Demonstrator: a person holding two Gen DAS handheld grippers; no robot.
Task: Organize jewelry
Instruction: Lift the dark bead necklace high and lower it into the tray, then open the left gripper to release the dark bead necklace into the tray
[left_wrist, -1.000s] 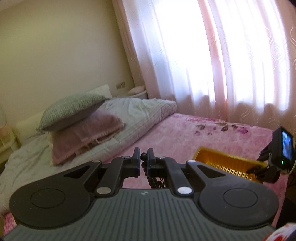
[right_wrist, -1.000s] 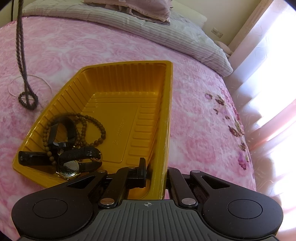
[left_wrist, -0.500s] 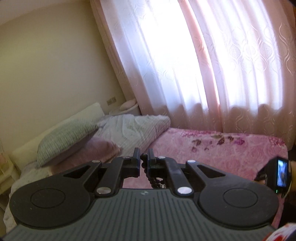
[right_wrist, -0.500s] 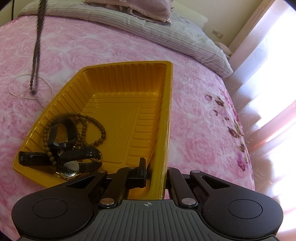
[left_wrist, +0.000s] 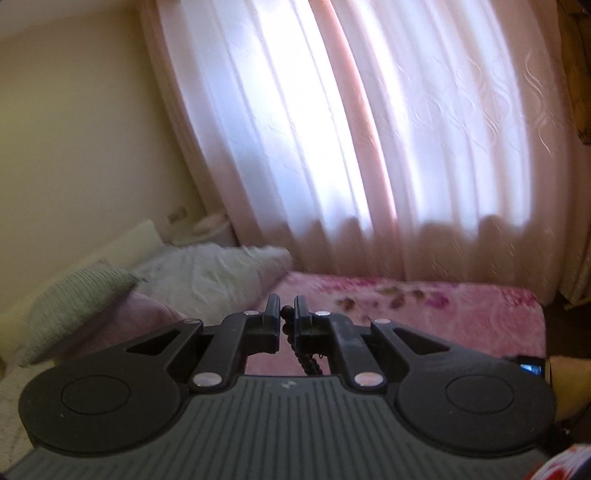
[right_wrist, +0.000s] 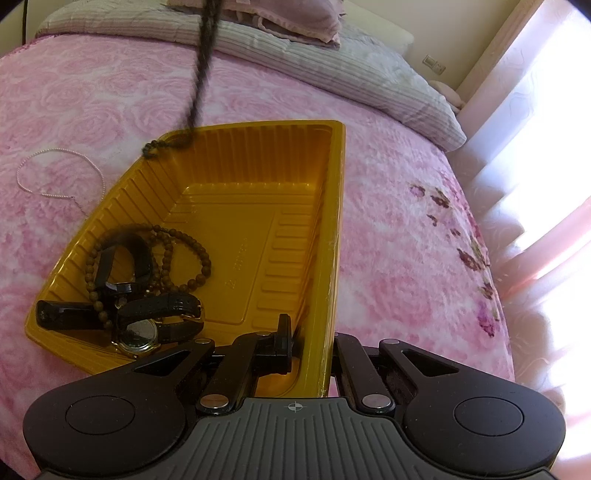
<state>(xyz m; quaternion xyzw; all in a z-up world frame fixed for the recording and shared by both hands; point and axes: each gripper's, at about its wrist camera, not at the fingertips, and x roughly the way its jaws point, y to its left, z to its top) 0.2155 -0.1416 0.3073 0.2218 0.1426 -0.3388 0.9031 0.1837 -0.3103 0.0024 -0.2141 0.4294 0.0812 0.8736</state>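
The left gripper (left_wrist: 287, 314) pinches a long dark beaded necklace (right_wrist: 201, 74), its lower end touching the far rim of the ribbed yellow plastic tray (right_wrist: 332, 221) on the pink floral bed cover (right_wrist: 406, 258). The right gripper's (right_wrist: 310, 341) fingers clamp the tray's near wall. The embossed writing on the tray floor is not readable.

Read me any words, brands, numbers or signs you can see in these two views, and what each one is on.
No text can be read.
Embossed marking on the yellow tray floor: too small and blurred.
Watch dial: too small.
Lit screen at the left view's edge: blurred.
Right gripper body: only a crosshair sign, no words.
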